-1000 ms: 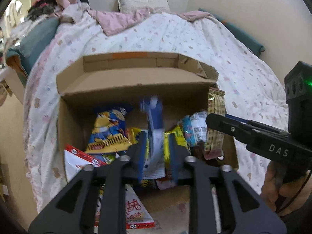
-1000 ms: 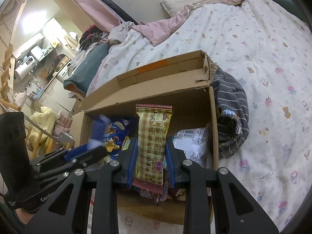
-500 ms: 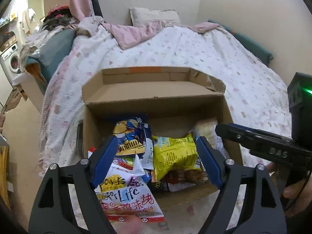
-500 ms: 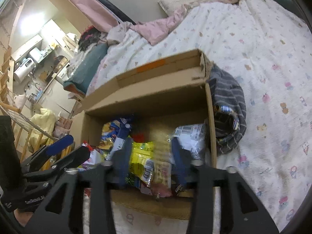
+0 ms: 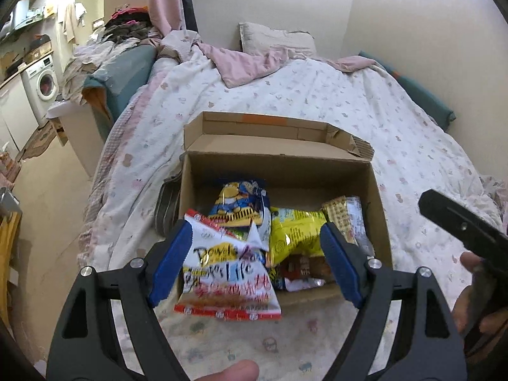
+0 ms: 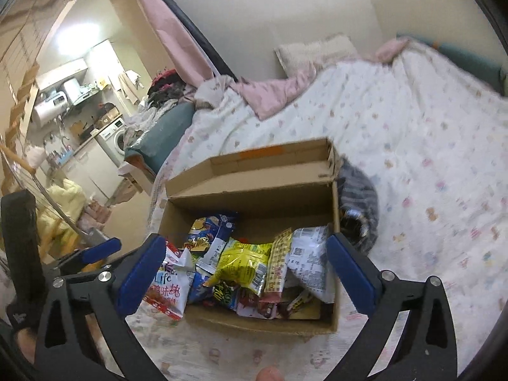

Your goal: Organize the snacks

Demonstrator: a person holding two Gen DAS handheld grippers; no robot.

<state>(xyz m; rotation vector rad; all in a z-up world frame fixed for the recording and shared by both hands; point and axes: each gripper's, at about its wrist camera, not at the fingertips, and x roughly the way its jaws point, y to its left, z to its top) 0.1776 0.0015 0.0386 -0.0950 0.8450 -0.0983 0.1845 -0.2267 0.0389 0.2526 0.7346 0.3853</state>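
Both grippers are held with jaws spread wide and nothing between them: the left gripper (image 5: pixel 254 260) and the right gripper (image 6: pixel 244 273) are poised before the cardboard box (image 6: pixel 254 200) on the bed (image 5: pixel 317 101). Snack packets (image 6: pixel 244 260) are heaped inside; a white bag (image 5: pixel 227 273), somewhat blurred, seems draped over the near-left rim.

Soft indoor light, motion blur, fisheye vignetting
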